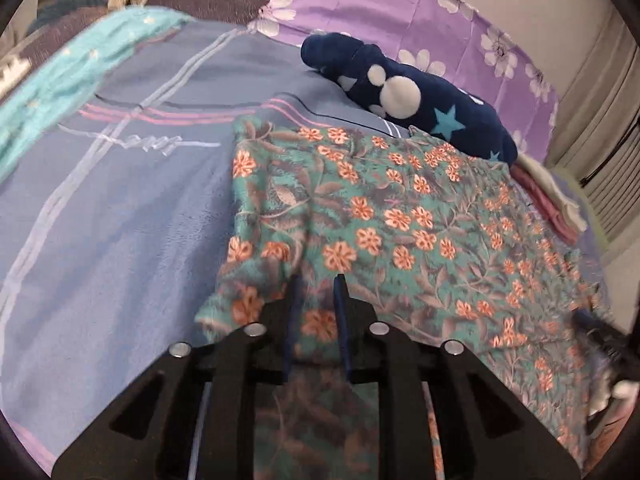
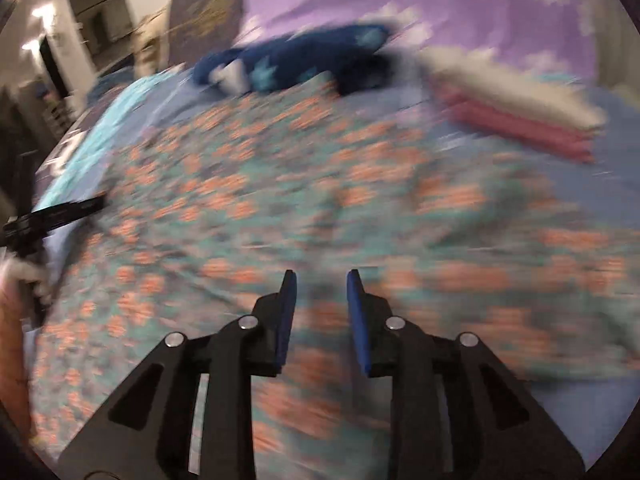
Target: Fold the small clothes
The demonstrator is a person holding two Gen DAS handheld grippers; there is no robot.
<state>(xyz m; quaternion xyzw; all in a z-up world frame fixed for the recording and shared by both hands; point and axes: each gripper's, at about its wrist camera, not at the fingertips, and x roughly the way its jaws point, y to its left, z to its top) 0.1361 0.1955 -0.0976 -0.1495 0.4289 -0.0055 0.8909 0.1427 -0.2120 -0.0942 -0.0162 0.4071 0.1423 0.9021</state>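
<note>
Left tongs (image 1: 316, 280) sit low over the floral garment (image 1: 400, 216), jaws a narrow gap apart, with a fold of that cloth between the blue pads; whether the pads actually press on it, I cannot tell. The garment lies spread on the bed, over the blue bedsheet (image 1: 120, 220), its near left corner bunched up right at the tongs. Beyond it, a navy plush (image 1: 420, 100) lies against the purple flowered pillow (image 1: 400, 12), and a teal cloth (image 1: 60, 88) runs along the far left. Over on the right wrist view, everything is smeared with motion. Right tongs (image 2: 322, 276) hover above the garment, jaws parted, nothing gripped. A pink and white folded stack (image 2: 520, 108) sits on the bed at upper right.
</note>
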